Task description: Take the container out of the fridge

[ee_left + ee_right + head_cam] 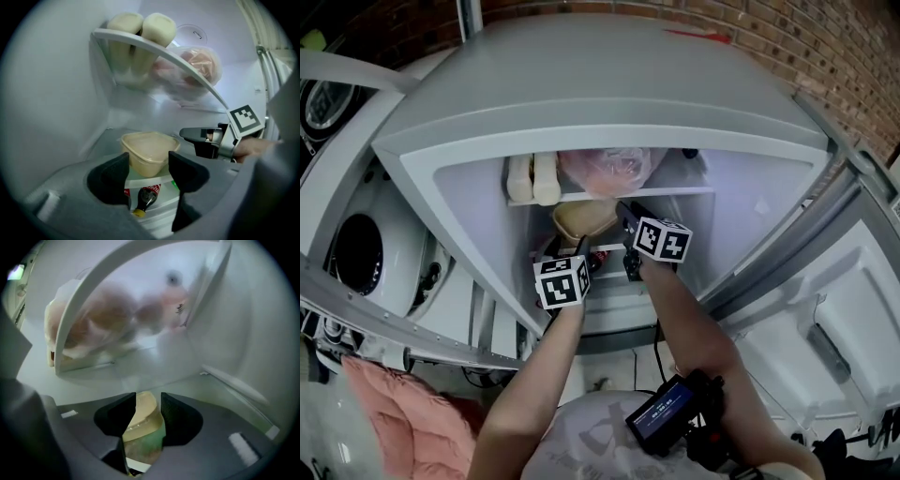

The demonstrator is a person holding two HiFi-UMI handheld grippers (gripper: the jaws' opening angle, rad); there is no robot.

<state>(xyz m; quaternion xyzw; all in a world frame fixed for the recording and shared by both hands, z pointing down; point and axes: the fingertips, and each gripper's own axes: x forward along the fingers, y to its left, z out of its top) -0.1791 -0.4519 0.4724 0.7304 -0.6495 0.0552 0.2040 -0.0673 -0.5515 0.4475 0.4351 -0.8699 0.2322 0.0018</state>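
A pale yellow plastic container [581, 221] without a lid stands on the fridge's lower glass shelf. In the left gripper view the container [149, 152] lies just beyond my left gripper [149, 165], whose jaws stand wide apart and touch nothing. In the head view that left gripper [573, 249] is below and in front of the container. My right gripper [623, 214] reaches in at the container's right side. Its jaws [148, 405] stand a little apart, with the container's corner [143, 417] showing in the gap; the pads do not press on it. The right gripper [187, 134] also shows in the left gripper view.
On the upper shelf [675, 192] stand two cream bottles [534, 176] and a clear bag of pink food [606, 169]. A cola bottle [146, 198] lies below the container's shelf. The open fridge door [825, 319] is to the right, a washing machine [358, 253] to the left.
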